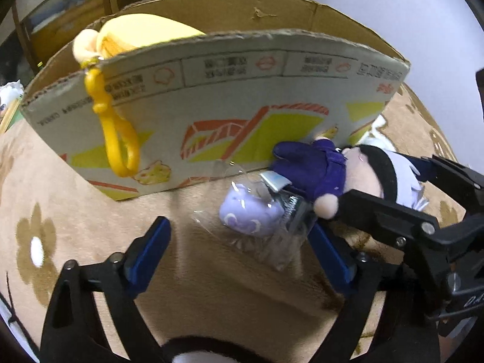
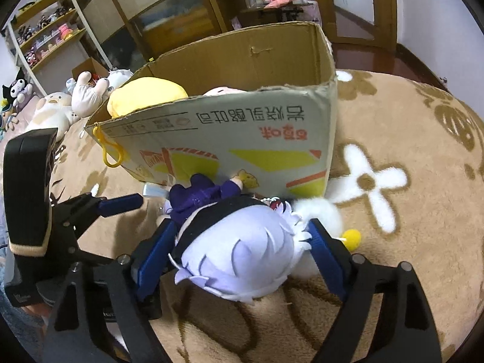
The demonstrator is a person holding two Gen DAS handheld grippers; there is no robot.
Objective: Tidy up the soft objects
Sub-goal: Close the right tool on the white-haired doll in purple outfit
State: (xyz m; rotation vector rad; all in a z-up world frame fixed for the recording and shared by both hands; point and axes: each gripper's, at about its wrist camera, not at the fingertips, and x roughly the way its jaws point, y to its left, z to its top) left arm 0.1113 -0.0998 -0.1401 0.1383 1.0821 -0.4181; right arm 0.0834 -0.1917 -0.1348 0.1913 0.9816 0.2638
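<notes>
Tan plush carpet [image 2: 393, 127] with flower prints covers the floor. On it, against the cardboard box [image 2: 242, 145], lies a doll [image 2: 242, 254] with a pale lilac head and purple clothes. The right gripper [image 2: 242, 254] straddles its head, jaws wide, blue pads beside it; whether they press I cannot tell. Beside the doll sits a small lilac plush in clear wrap [image 1: 248, 214], between the left gripper's [image 1: 239, 242] spread fingers, ungripped. Inside the box rests a yellow plush [image 1: 145, 33], its yellow clip [image 1: 118, 139] hanging outside.
</notes>
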